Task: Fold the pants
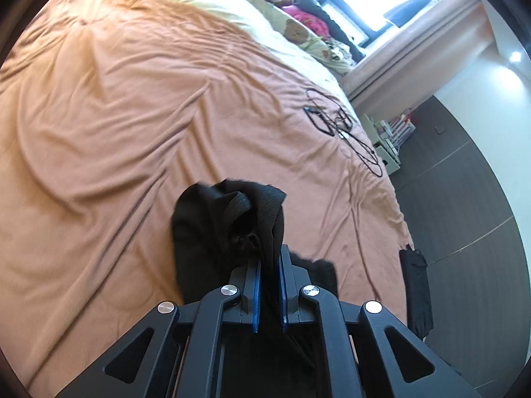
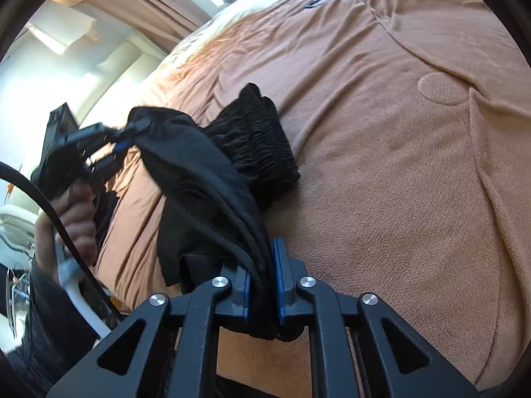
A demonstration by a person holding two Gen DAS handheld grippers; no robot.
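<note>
Both grippers are pinched tight on the black pants: left gripper and right gripper each clamp bunched fabric, lifted above the orange bedspread.

My two black linkage grippers: blue finger pads, silver screws, black cable.

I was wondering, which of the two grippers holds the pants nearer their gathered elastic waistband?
The right gripper: its fingers pinch the black pants just below the ruched waistband. The left gripper grips a smoother edge farther off, raised above the orange bedspread.
</note>
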